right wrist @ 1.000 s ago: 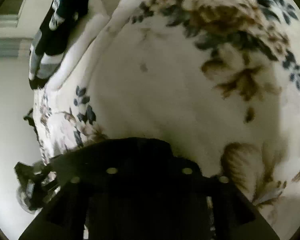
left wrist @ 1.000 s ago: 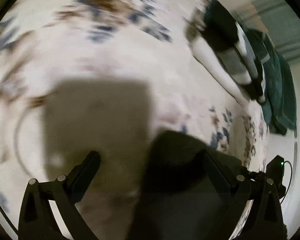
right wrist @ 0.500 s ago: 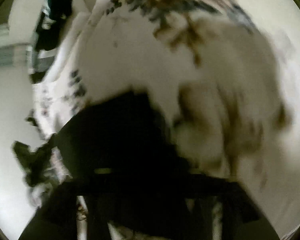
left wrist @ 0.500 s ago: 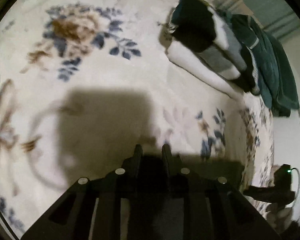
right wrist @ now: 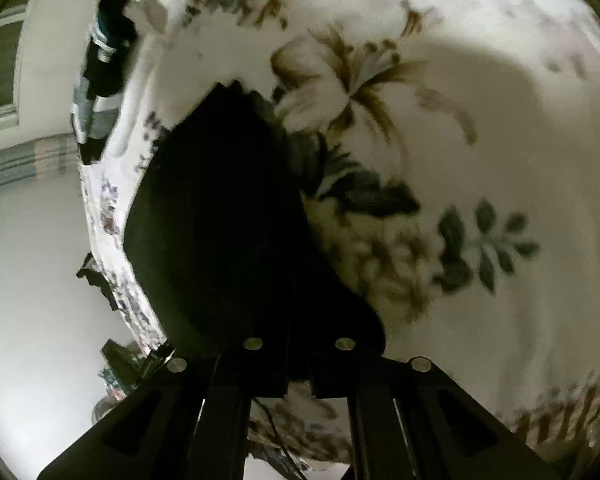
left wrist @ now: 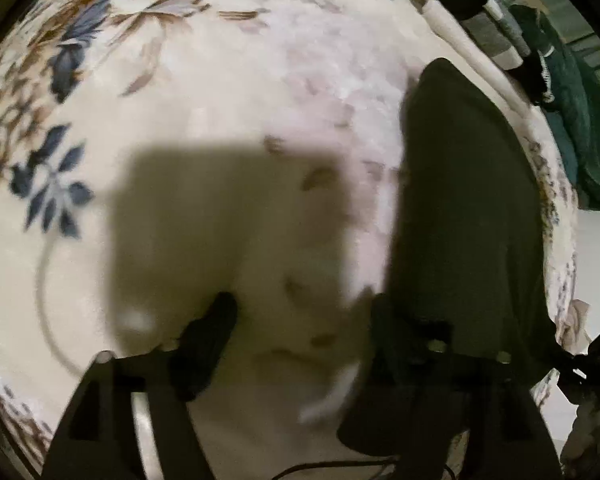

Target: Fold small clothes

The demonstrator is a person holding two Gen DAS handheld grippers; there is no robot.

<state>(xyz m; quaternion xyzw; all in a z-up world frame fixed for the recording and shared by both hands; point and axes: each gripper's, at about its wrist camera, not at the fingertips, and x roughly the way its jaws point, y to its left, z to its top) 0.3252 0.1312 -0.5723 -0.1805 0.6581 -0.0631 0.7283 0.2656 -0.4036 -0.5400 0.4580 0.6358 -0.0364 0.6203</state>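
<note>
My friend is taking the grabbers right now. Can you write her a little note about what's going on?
Left gripper: open, holding nothing.
Right gripper: shut on the dark garment.
The garment lies on the floral blanket near its edge; in the left view it sits right of the open fingers.
Folded clothes stack is at the far corner.
Left to do: finish folding this garment, then stack it.

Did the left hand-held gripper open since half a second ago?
Yes. The left hand-held gripper had its fingers nearly together then; now they stand wide apart over the floral blanket, the right one beside the dark garment.
</note>
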